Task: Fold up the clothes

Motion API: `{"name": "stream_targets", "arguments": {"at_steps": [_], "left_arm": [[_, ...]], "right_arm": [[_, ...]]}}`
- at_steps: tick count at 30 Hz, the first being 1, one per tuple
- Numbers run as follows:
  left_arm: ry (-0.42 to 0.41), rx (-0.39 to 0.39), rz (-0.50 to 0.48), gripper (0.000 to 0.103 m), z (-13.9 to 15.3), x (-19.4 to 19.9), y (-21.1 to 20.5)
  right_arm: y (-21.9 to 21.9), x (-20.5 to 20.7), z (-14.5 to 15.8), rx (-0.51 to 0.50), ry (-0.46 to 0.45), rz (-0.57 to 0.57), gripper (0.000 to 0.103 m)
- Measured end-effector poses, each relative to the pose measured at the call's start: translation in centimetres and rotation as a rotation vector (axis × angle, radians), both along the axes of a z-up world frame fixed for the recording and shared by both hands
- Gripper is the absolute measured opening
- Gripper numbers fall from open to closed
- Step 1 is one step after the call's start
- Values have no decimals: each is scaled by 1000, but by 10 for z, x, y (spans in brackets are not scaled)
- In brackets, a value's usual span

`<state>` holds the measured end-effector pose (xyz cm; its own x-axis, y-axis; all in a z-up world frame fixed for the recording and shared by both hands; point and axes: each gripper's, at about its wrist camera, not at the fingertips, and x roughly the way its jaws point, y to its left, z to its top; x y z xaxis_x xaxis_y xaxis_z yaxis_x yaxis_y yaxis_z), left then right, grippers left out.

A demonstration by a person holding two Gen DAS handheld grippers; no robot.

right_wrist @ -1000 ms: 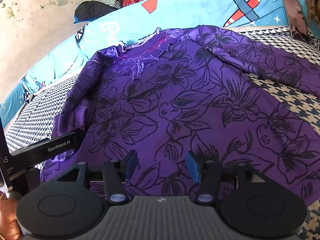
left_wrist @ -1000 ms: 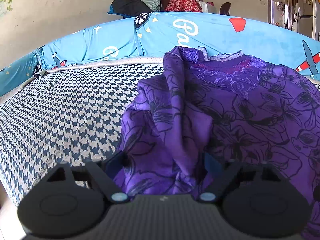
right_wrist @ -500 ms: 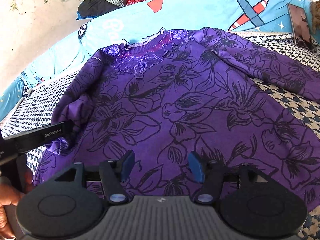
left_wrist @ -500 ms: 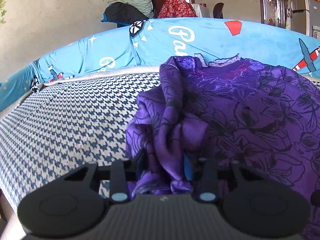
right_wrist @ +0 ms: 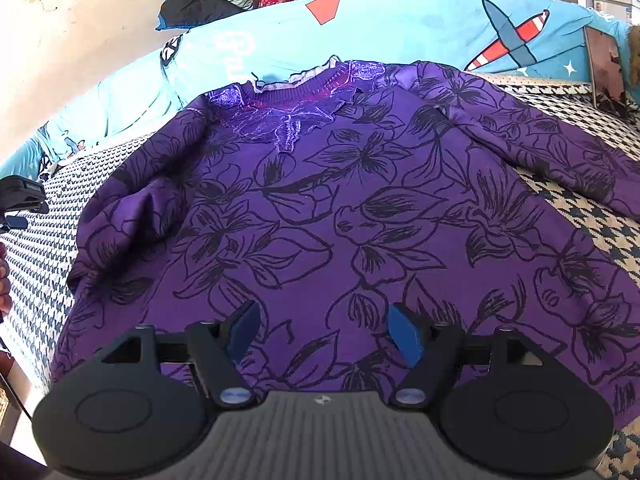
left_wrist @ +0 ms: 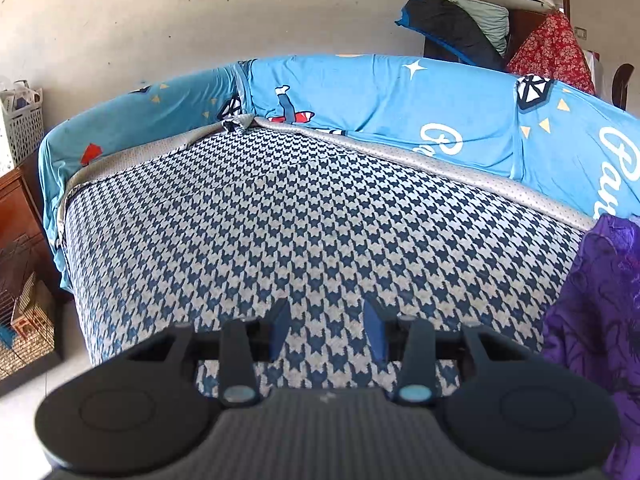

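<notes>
A purple sweater (right_wrist: 360, 208) with black flower outlines lies front up on the houndstooth bed (left_wrist: 280, 220), collar toward the blue backrest. Its left sleeve (right_wrist: 148, 208) is bunched over the body's left side; the other sleeve (right_wrist: 560, 148) stretches out to the right. My right gripper (right_wrist: 324, 330) hovers over the lower body of the sweater, its jaws opening with nothing between them. My left gripper (left_wrist: 326, 324) is open over bare bed, nothing between its pads. The sweater's edge (left_wrist: 600, 320) hangs at the right of the left wrist view. The left gripper (right_wrist: 20, 200) also shows at the right wrist view's far left.
A blue cartoon-print cover (left_wrist: 400, 112) wraps the raised back and left end of the bed. Piled clothes (left_wrist: 460, 28) sit behind it. Beyond the bed's left corner stand a white basket (left_wrist: 20, 128), a wooden cabinet (left_wrist: 20, 216) and a wire cage (left_wrist: 24, 320) on the floor.
My left gripper closed on the sleeve, then let it go and swung left, off the sweater and over bare bed. The sleeve now lies bunched on the sweater's left side. My right gripper's jaws have widened.
</notes>
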<state>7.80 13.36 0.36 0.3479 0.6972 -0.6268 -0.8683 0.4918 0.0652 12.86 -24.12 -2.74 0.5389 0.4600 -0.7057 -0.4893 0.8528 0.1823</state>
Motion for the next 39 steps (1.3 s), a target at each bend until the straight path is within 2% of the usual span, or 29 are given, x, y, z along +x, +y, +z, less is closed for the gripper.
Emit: {"name": "stream_targets", "arguments": {"at_steps": [6, 12, 13, 14, 16, 18, 19, 20, 21, 24, 27, 31, 33, 37, 39], "left_arm": [[11, -7, -78, 40, -1, -4, -8], [7, -32, -134, 49, 3, -4, -19], [8, -39, -141, 59, 4, -3, -21], [7, -52, -149, 75, 5, -3, -21], [-6, -61, -158, 88, 9, -4, -23], [-20, -70, -169, 88, 13, -4, -24], [-27, -86, -185, 92, 15, -3, -24], [-35, -101, -202, 101, 17, -1, -25], [-43, -117, -218, 102, 20, 0, -25], [-72, -129, -224, 103, 27, 2, -27], [-94, -135, -205, 103, 36, 3, -27], [-154, -167, -203, 103, 42, -5, -22], [-144, -151, -199, 103, 44, -9, -20], [-144, -140, -196, 103, 47, -20, -16], [-132, -127, -199, 103, 48, -22, -15]], "right_arm": [[7, -5, 0, 11, -24, 33, 71], [20, -20, 0, 36, -54, 118, 71], [22, -23, 0, 38, -55, 134, 71], [25, -26, 1, 51, -49, 158, 71], [31, -34, 4, 69, -44, 216, 71], [39, -42, 10, 72, -53, 275, 71], [46, -47, 15, 68, -66, 313, 71], [52, -50, 21, 71, -75, 345, 71], [59, -53, 26, 73, -83, 376, 71], [81, -55, 39, 105, -79, 482, 71], [108, -46, 36, 130, -52, 547, 71], [143, -24, 21, 106, 28, 514, 71], [161, -14, 13, 74, 7, 485, 71], [176, 5, 5, 72, 40, 415, 69], [180, 12, 1, 90, 49, 391, 55]]}}
